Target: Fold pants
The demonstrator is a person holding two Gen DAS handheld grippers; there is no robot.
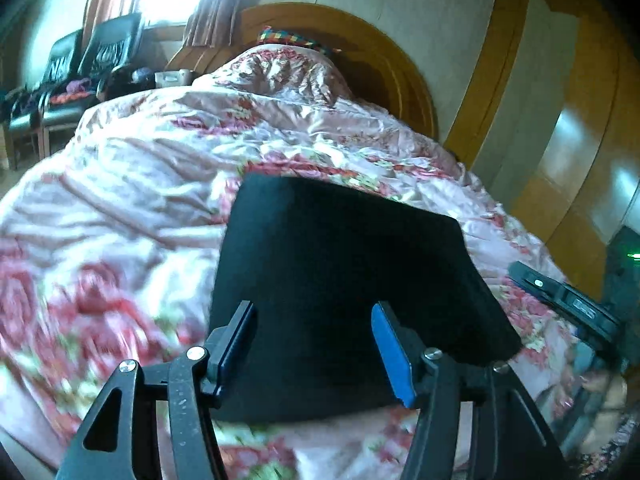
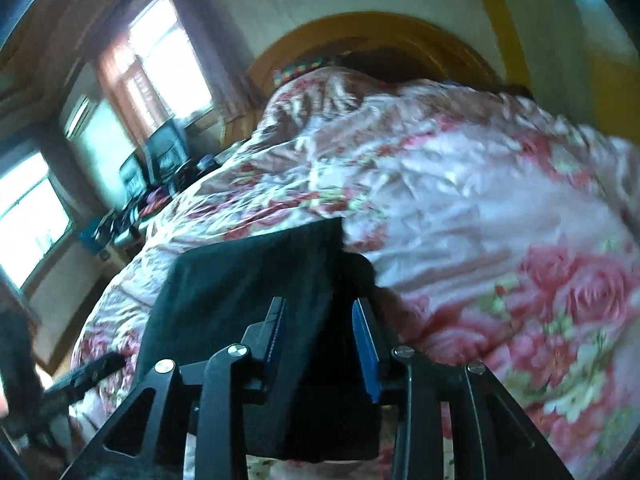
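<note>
1. Left wrist view: the left gripper (image 1: 314,344) hovers over the near end of the black pants (image 1: 340,264), which lie folded into a flat block on the floral quilt (image 1: 132,184) of the bed. Its fingers (image 1: 390,354) stand wide apart and grasp nothing. A black device (image 1: 568,300) lies at the bed's right edge (partly blurred). Dark chairs (image 1: 76,72) stand by the window.
2. Right wrist view: the right gripper (image 2: 320,340) is low over the pants (image 2: 248,280), near their right edge. Its blue-padded fingers (image 2: 366,352) are parted, with dark cloth seen between them; whether they touch it cannot be told. The quilt (image 2: 480,208) fills the right side.
</note>
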